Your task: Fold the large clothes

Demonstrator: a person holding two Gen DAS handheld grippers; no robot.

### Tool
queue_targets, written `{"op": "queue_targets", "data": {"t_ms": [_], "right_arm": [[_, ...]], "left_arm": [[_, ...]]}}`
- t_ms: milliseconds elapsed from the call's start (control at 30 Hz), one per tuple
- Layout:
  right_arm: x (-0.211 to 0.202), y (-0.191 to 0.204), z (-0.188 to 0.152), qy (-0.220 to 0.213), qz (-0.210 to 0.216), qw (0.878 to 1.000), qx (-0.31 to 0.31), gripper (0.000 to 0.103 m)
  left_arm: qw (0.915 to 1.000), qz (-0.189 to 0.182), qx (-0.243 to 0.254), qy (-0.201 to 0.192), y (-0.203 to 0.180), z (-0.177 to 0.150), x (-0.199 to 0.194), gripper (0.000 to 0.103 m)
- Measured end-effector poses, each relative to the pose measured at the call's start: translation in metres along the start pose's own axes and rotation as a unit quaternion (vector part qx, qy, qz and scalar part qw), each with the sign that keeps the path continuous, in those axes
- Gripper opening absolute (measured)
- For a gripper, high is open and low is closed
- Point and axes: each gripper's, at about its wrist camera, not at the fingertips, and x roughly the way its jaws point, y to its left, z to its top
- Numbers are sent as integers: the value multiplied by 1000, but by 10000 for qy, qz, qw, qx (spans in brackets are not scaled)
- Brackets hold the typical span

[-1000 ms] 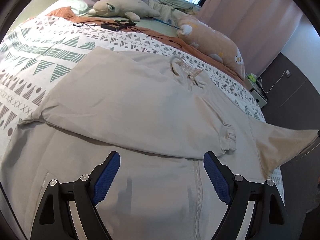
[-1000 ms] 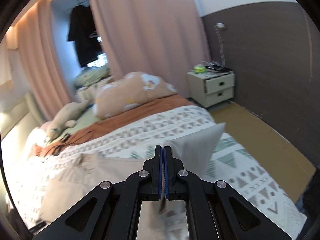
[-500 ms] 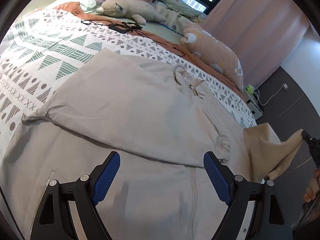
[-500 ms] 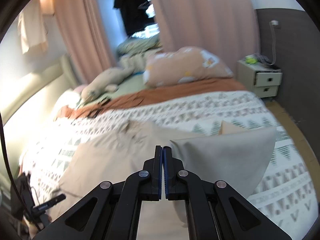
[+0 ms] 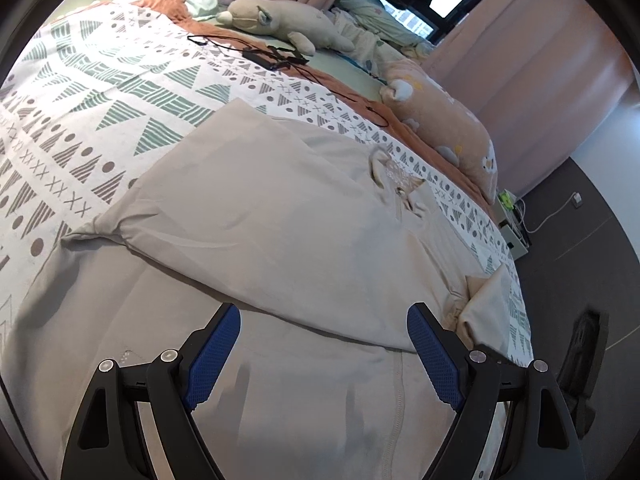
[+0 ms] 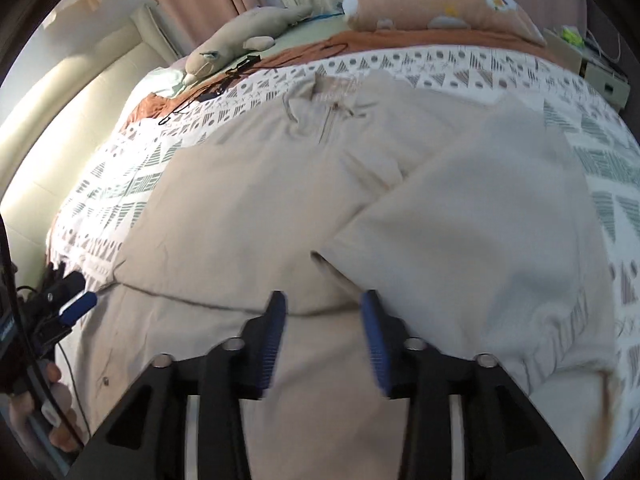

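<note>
Beige zip jacket [image 6: 248, 208] sleeves folded, left gripper [image 5: 324, 350] wide, right gripper [image 6: 324, 332] opening, empty.

I can read no text, label, brand or number anywhere from here. The bedspread [image 5: 120, 92] carries only a woven pattern of triangles, dots and crosses, and the beige jacket [image 5: 280, 208] shows a collar patch too small to read.
</note>
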Motion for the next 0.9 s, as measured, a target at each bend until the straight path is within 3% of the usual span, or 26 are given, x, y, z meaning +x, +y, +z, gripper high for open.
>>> {"op": "queue_targets", "data": {"t_ms": [33, 167, 467, 633, 800, 867, 900], "right_arm": [[-2, -3, -7, 11, -4, 10000, 11, 58], [-26, -30, -33, 29, -12, 9997, 261, 58], [-69, -121, -37, -218, -623, 9906, 1200, 58], [-47, -136, -30, -102, -608, 9882, 1399, 58], [0, -151, -30, 151, -958, 9782, 1836, 59], [6, -151, -30, 14, -1016, 9774, 1852, 58], [7, -147, -28, -39, -1077, 9787, 1746, 49]], "left_arm": [[10000, 6, -43, 23, 2, 0, 1, 86], [10000, 7, -60, 72, 2, -2, 3, 86], [9999, -12, 51, 117, -6, -9, 6, 86], [9999, 36, 40, 124, -3, -7, 7, 86], [9998, -1, -158, 94, 6, -1, 3, 86], [9998, 57, -152, 64, 7, 0, 1, 86], [9998, 73, -144, 74, 8, 0, 1, 86]]}}
